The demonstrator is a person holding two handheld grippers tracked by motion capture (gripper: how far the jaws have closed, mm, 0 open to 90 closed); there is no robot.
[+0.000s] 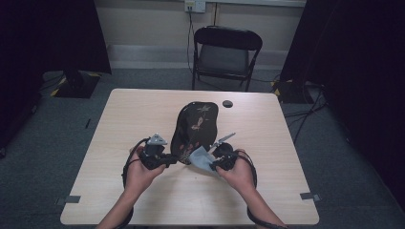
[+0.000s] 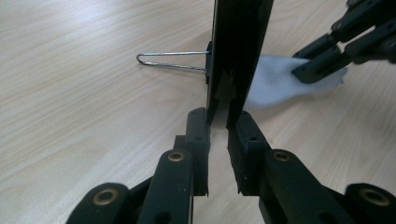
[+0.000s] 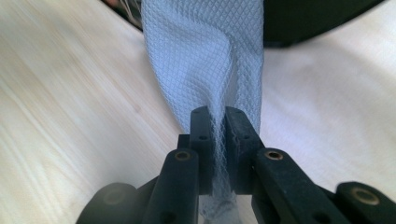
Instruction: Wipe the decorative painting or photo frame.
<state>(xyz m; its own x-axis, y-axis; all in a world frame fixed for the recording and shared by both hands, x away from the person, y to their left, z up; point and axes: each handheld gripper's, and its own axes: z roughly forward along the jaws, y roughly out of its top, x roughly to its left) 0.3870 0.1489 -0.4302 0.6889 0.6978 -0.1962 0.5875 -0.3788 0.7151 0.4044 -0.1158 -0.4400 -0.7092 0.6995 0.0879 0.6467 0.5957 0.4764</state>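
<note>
Two grippers share one job near the table's (image 1: pixel 143 109) middle. The left gripper (image 2: pixel 218 122) is clenched on the near edge of a dark floral hat (image 1: pixel 195 125); the right gripper (image 3: pixel 214 116) pinches its pale mesh lining (image 3: pixel 205 56), which looks soft, light and snag-prone. A binder clip (image 2: pixel 175 60) is fastened to the hat's edge, and a folding chair (image 1: pixel 225 52) stands beyond the table.

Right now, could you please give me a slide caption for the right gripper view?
Right tool shut on white mesh cloth above the wooden table, dark item behind.
</note>
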